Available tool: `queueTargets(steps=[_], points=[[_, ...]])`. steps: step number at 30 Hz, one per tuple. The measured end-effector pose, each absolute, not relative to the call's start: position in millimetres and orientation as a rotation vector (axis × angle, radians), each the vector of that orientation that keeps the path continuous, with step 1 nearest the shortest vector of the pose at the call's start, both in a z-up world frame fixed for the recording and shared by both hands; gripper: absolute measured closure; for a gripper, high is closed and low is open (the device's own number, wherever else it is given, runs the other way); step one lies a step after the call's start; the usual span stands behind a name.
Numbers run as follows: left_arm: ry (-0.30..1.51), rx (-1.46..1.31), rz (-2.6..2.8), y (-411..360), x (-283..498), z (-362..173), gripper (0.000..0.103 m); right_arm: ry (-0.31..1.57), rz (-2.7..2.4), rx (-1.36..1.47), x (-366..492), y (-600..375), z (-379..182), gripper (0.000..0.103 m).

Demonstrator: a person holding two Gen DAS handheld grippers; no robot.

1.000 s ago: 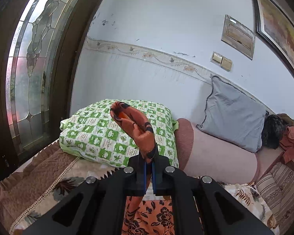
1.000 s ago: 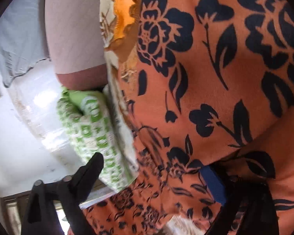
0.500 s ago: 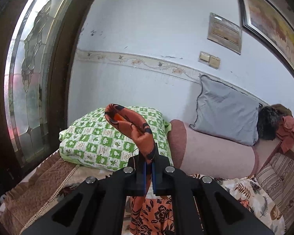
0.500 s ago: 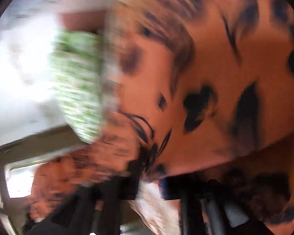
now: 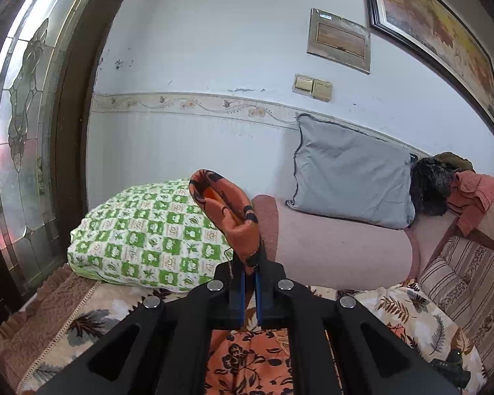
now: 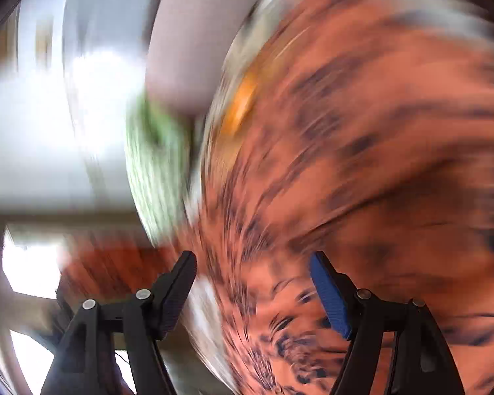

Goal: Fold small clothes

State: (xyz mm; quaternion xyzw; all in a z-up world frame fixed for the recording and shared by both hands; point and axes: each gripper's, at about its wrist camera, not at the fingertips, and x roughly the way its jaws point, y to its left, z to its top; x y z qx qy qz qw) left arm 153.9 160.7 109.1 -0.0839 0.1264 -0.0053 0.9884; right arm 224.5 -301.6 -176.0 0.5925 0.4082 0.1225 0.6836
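An orange garment with a black flower print [image 5: 237, 223] is pinched in my left gripper [image 5: 249, 279], which is shut on it; a fold sticks up above the fingers and the rest hangs down to the bed [image 5: 247, 362]. In the right wrist view the same garment [image 6: 362, 148] fills the frame, heavily blurred by motion. My right gripper [image 6: 253, 273] is open, its fingers spread wide in front of the cloth, holding nothing.
A green-and-white checked pillow [image 5: 148, 237] lies on the bed by a stained-glass window [image 5: 19, 125]. A pink bolster [image 5: 339, 247], a grey cushion [image 5: 349, 174] and a pile of clothes [image 5: 471, 194] lie along the wall. A leaf-print bedspread [image 5: 405, 312] covers the bed.
My right gripper has opened and let go of the garment, and it is swinging fast. My left gripper keeps its hold and has tilted upward a little.
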Motion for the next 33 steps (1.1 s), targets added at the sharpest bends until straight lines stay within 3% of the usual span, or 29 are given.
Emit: queueTargets(steps=[4,5,7,8,11,14,16,17,18,19,24,28,33], points=[[0.261,-0.158,-0.016,149.0,152.0,106.1,0.100,0.776,0.193,1.499,219.7,-336.0,-195.7,0.029],[0.264,-0.168,-0.015,148.5,151.2,105.5,0.100,0.750,0.163,1.490,224.1,-339.1,-192.9,0.035],[0.267,-0.173,-0.015,147.4,149.4,104.1,0.100,0.704,0.067,1.468,228.6,-348.5,-186.0,0.079],[0.267,-0.164,-0.012,145.9,148.5,102.7,0.100,0.696,0.033,1.452,225.3,-357.9,-183.0,0.091],[0.273,-0.151,-0.013,142.7,149.6,97.4,0.100,0.630,-0.105,1.304,209.3,-376.4,-163.9,0.092],[0.292,-0.159,-0.028,137.8,154.8,89.1,0.100,0.831,-0.072,1.354,217.8,-369.8,-193.4,0.084],[0.299,-0.150,-0.032,134.2,156.8,84.7,0.100,0.859,-0.009,1.277,212.1,-363.2,-179.0,0.080],[0.301,-0.148,-0.036,132.8,158.0,83.2,0.100,0.871,-0.002,1.243,209.5,-365.3,-172.9,0.062],[0.301,-0.148,-0.039,131.4,158.9,82.5,0.100,0.886,0.021,1.223,205.0,-363.2,-163.2,0.033],[0.302,-0.149,-0.044,129.7,160.1,81.5,0.100,0.876,0.046,1.222,199.4,-359.8,-150.0,0.023],[0.315,-0.131,-0.078,108.6,165.5,79.7,0.100,0.790,0.167,0.993,224.8,-343.8,-89.1,0.021],[0.330,-0.089,-0.109,71.2,172.0,85.5,0.100,0.813,0.171,0.991,227.1,-358.8,-95.5,0.020],[0.376,-0.033,-0.238,-34.0,184.3,82.9,0.100,0.786,0.167,0.979,189.1,-381.5,-110.3,0.020]])
